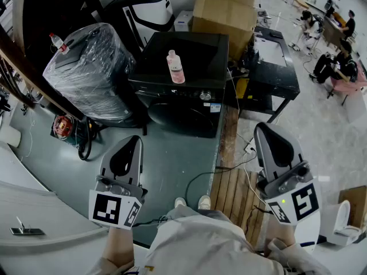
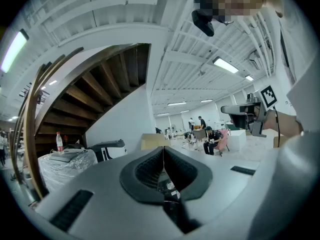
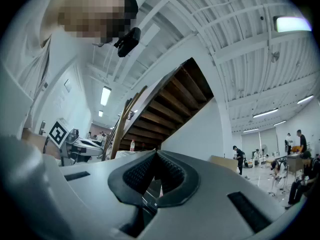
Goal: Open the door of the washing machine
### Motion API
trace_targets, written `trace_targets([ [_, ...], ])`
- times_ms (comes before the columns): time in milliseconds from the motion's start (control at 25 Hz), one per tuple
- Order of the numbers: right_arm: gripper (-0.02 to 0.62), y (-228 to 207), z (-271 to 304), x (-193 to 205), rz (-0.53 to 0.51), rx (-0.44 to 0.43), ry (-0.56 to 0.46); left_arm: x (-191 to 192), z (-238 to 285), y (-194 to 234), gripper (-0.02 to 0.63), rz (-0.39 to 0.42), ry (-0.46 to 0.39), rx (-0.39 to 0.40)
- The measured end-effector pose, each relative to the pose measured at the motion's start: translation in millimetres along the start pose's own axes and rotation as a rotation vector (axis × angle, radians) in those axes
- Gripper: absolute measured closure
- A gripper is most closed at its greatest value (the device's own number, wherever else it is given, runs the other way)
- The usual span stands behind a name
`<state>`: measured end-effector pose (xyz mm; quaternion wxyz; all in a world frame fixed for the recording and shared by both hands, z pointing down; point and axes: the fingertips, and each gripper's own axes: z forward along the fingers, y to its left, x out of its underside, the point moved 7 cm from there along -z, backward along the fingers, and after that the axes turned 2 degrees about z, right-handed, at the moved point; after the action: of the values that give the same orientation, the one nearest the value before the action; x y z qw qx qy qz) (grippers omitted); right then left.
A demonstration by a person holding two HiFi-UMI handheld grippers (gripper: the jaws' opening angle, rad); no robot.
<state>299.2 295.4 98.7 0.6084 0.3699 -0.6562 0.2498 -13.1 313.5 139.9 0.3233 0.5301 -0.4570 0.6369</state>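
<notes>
Left claw (image 1: 131, 145) pressed together, right claw (image 1: 268, 135) pressed together too, nothing in either. Just ahead of them I've got open grey floor (image 1: 172, 165) with a cable (image 1: 198, 179) trailing across it, and wooden boards (image 1: 232, 196) under the right claw. Farther out, well apart and between the two claws, sits the black washing machine (image 1: 183, 85), door (image 1: 182, 118) shut, pink bottle (image 1: 175, 66) on top. The door's edge is too dark to trace. A wrapped bundle (image 1: 92, 67) crowds it on the left claw's side. The claw views catch only a sliver of the machine under the pads, while the head view shows it whole.
</notes>
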Motion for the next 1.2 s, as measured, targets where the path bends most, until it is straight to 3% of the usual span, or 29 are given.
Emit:
trace_targets([
  [360, 0.572, -12, -8, 8, 0.072, 0.004, -0.019, 5, 1, -7, 0.583, -0.025, 0.035, -0.012],
  [480, 0.572, -10, -6, 11, 0.080, -0.009, -0.011, 3, 0, -5, 0.583, -0.067, 0.023, -0.036],
  [600, 0.572, -8, -5, 11, 0.118, -0.023, -0.026, 7, 0, -1, 0.583, -0.186, 0.026, -0.077],
  [720, 0.572, -5, -3, 12, 0.131, -0.037, -0.023, 15, 4, 5, 0.573, -0.406, 0.032, -0.143],
  [840, 0.572, -2, 4, 18, 0.114, -0.049, 0.014, 30, 16, 8, 0.423, -0.597, 0.056, -0.154],
  [920, 0.572, 0, 9, 23, 0.076, -0.055, 0.045, 42, 25, 9, 0.383, -0.647, 0.073, -0.149],
  [1200, 0.572, -4, 34, 39, 0.032, -0.051, 0.104, 85, 56, 26, 0.365, -0.791, 0.143, -0.187],
])
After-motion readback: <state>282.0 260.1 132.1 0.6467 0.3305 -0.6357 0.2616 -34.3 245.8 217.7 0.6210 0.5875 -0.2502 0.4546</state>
